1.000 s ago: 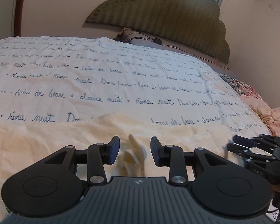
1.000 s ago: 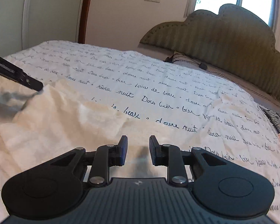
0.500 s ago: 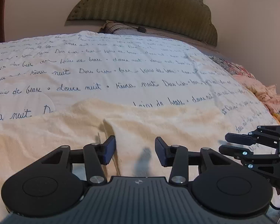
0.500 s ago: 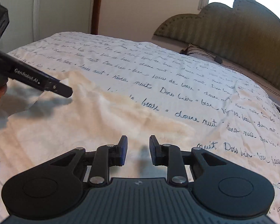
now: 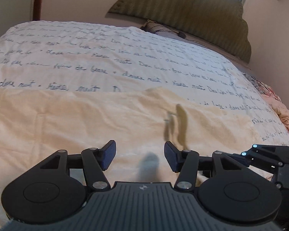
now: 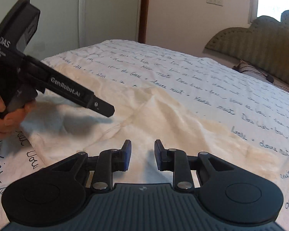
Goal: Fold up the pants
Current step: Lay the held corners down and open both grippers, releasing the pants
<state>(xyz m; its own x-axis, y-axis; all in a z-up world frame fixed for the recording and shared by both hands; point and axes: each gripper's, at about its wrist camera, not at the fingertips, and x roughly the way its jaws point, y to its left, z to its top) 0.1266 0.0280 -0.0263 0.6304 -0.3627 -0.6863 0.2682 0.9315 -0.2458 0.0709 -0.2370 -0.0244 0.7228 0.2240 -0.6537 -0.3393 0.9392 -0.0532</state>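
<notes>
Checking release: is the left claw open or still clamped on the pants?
Open. The left claw has just been opening; nothing sits between its pads, only cream pants lying flat beyond.

Home bedroom: bed [image 5: 125, 61], padded headboard [image 5: 192, 13]

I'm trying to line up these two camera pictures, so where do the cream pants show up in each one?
Left wrist view: the pants fill the lower half, spread flat on the bedspread beyond the camera's own fingers.
Right wrist view: the pants run across the middle, from lower left to right, under the other gripper.
Shared landmark: the green headboard, top centre in the left wrist view, far right in the right wrist view.
</notes>
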